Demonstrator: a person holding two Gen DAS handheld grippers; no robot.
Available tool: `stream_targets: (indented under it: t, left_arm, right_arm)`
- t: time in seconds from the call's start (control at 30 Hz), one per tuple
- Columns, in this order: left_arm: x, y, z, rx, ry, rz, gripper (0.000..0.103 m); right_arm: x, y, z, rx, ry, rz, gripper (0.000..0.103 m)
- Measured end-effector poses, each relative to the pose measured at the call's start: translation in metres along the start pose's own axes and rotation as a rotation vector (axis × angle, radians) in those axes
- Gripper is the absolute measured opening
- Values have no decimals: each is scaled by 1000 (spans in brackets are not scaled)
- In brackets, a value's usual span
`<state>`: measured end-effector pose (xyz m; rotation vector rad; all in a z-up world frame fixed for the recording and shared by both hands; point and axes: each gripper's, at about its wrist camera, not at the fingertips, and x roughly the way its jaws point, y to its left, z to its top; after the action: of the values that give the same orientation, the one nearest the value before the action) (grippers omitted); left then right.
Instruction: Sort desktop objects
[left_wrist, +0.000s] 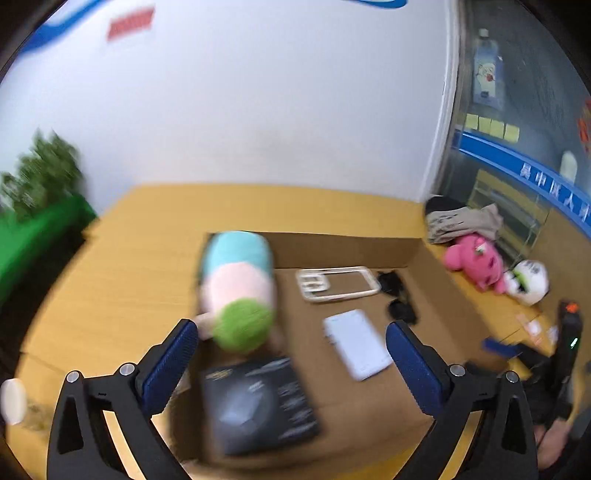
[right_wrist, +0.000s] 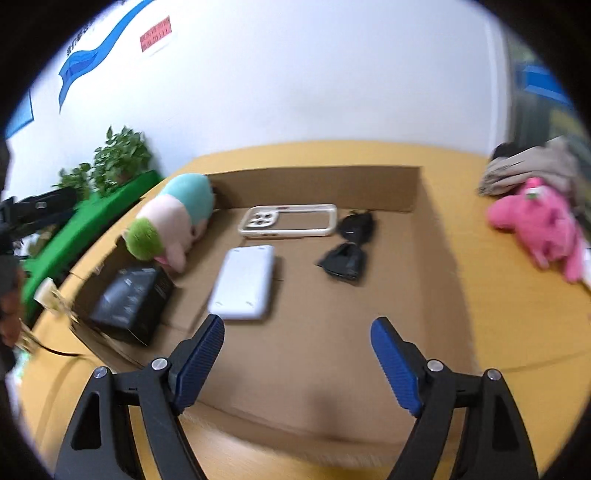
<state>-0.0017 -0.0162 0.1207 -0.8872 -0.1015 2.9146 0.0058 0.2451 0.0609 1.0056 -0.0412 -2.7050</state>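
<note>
An open cardboard box (left_wrist: 351, 247) (right_wrist: 402, 184) lies on the yellow desk. Inside are a pastel plush toy (left_wrist: 236, 288) (right_wrist: 173, 218), a black carton (left_wrist: 258, 402) (right_wrist: 129, 302), a white power bank (left_wrist: 356, 343) (right_wrist: 245, 282), a clear phone case (left_wrist: 338, 284) (right_wrist: 290, 219) and black sunglasses (left_wrist: 397, 297) (right_wrist: 351, 245). My left gripper (left_wrist: 291, 350) is open and empty above the box's near left part, over the carton. My right gripper (right_wrist: 297, 354) is open and empty above the box's near edge.
A pink plush (left_wrist: 474, 260) (right_wrist: 539, 221), a white and green plush (left_wrist: 528, 280) and a bundle of grey cloth (left_wrist: 461, 219) (right_wrist: 524, 168) lie on the desk right of the box. A plant in a green planter (right_wrist: 110, 162) stands at the left.
</note>
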Motion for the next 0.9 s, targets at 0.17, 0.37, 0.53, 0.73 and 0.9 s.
stream_targets:
  t: [0.17, 0.37, 0.53, 0.73, 0.9]
  left_arm:
    - [-17, 7, -54, 63, 3, 96, 103]
    - [9, -6, -95, 35, 19, 90, 103]
    - [31, -16, -105, 24, -28, 150, 103]
    - [44, -11, -113, -24, -49, 97, 103]
    - [48, -12, -112, -31, -33, 94, 103]
  right_arm:
    - [-13, 7, -23, -4, -134, -87, 82]
    - [-4, 18, -40, -25, -167, -102, 84]
    - [-2, 29, -48, -41, -190, -124, 91]
    - [9, 32, -48, -37, -151, -124, 93]
    - [9, 32, -49, -38, -149, -124, 93]
